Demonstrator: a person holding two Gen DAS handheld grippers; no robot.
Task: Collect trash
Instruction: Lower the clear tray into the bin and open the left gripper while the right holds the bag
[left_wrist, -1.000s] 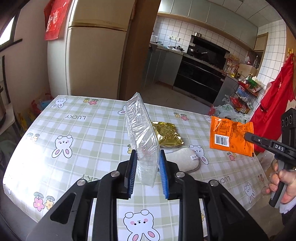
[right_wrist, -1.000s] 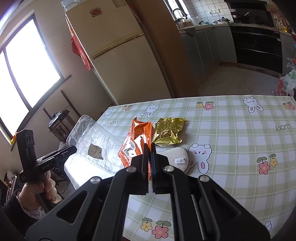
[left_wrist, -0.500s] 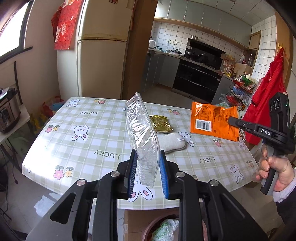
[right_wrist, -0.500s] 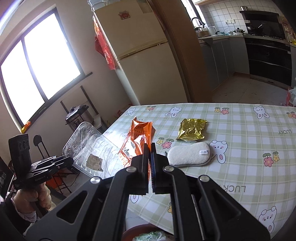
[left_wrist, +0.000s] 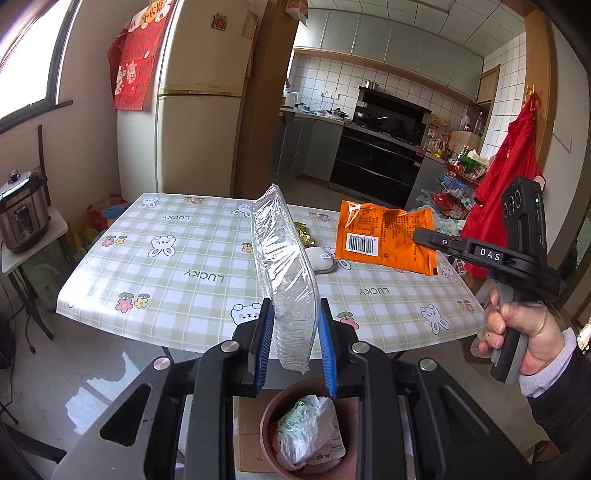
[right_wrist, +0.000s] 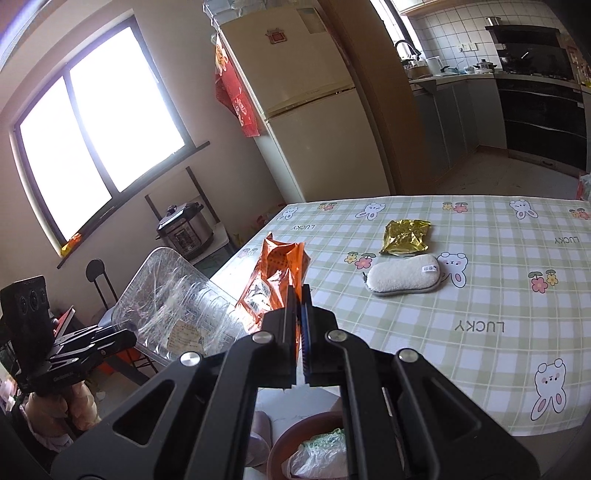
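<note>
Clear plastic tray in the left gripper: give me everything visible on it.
The clear plastic tray is a thin, see-through, ribbed shell with glare on its creases and a pale paper label on one face. It stands on edge, tilted away from the camera, its lower end clamped between the blue pads of the left gripper. It hangs in the air above the brown round bin; only the pads touch it.

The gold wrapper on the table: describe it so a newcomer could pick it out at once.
Start at the checked tablecloth with its bunny prints. Near its middle lies a pale oval sponge; the gold wrapper sits just beyond it, toward the fridge. It is the only shiny, crinkled metallic thing lying flat on the table.
</note>
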